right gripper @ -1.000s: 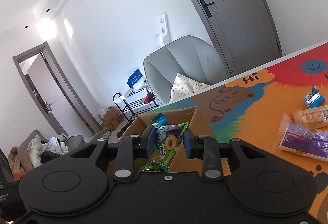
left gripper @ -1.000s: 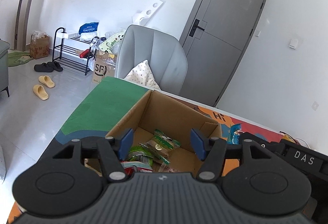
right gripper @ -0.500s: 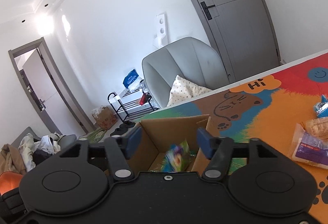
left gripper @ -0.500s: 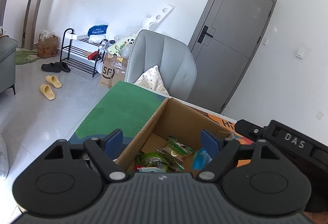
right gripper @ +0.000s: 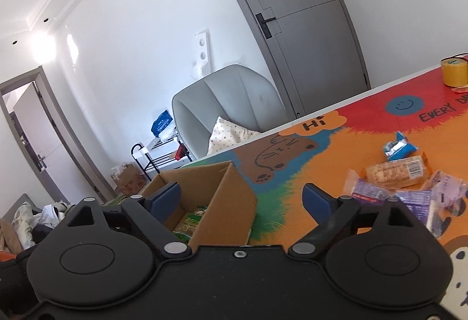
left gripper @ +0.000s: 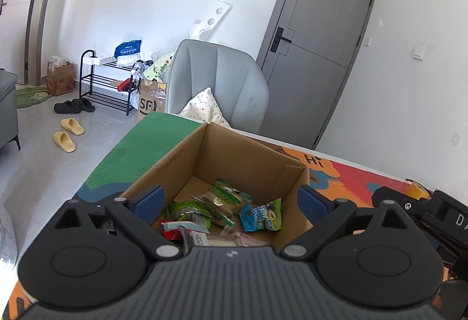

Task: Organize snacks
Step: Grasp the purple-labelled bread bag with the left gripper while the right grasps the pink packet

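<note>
An open cardboard box (left gripper: 239,156) (right gripper: 234,203) stands on the colourful mat (right gripper: 307,173) and holds several snack packs, among them a blue and green packet (left gripper: 260,214) and green packs (left gripper: 190,211). My left gripper (left gripper: 231,200) hangs over the box, its jaws opening wide with nothing held between them. My right gripper (right gripper: 241,197) straddles the box's right wall, jaws likewise opening, nothing gripped. Loose snacks lie on the mat to the right: a blue packet (right gripper: 397,147), an orange-wrapped bar (right gripper: 395,173) and purple packs (right gripper: 415,200).
A yellow tape roll (right gripper: 454,71) stands at the mat's far right. Behind the table are a grey chair (left gripper: 219,85) with a cushion, a grey door (left gripper: 318,56) and a black shoe rack (left gripper: 105,83). The right gripper's body (left gripper: 433,211) shows at the left view's right edge.
The right gripper let go of the blue and green packet, which dropped into the box. Both grippers opened wide. The right view swung right, bringing more of the mat's loose snacks into sight.
</note>
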Available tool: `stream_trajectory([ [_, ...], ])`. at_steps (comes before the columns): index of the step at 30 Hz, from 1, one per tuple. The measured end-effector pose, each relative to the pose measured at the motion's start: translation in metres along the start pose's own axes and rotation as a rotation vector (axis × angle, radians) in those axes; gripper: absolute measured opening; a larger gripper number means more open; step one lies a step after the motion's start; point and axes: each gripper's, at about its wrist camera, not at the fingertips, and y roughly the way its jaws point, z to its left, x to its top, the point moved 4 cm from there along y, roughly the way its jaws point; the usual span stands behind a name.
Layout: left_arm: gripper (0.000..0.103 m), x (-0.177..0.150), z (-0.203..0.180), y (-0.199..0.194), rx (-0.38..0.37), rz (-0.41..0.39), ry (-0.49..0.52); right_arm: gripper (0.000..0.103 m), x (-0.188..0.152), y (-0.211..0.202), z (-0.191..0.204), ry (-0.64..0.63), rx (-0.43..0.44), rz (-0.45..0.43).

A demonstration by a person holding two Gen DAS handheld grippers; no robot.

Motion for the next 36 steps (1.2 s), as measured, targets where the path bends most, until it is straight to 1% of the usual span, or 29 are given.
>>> stream_trajectory([
  [10,0.098,-0.012,-0.047,-0.007,-0.073,0.005,0.055,0.096,0.006,-0.037,-0.048,0.019,-0.079,-0.025],
  [12,0.101,-0.014,-0.057,-0.007,-0.086,0.008,0.073,0.098,0.008,-0.045,-0.056,0.021,-0.092,-0.037],
  [15,0.102,-0.019,-0.072,-0.008,-0.107,0.011,0.1,0.1,0.011,-0.056,-0.067,0.028,-0.114,-0.054],
  [24,0.102,-0.032,-0.115,-0.005,-0.184,0.031,0.162,0.102,0.015,-0.078,-0.101,0.046,-0.18,-0.085],
  [28,0.102,-0.043,-0.133,0.0,-0.208,0.051,0.191,0.102,0.015,-0.087,-0.122,0.067,-0.217,-0.093],
  [36,0.102,-0.063,-0.16,0.025,-0.223,0.108,0.224,0.102,0.005,-0.091,-0.159,0.108,-0.271,-0.073],
])
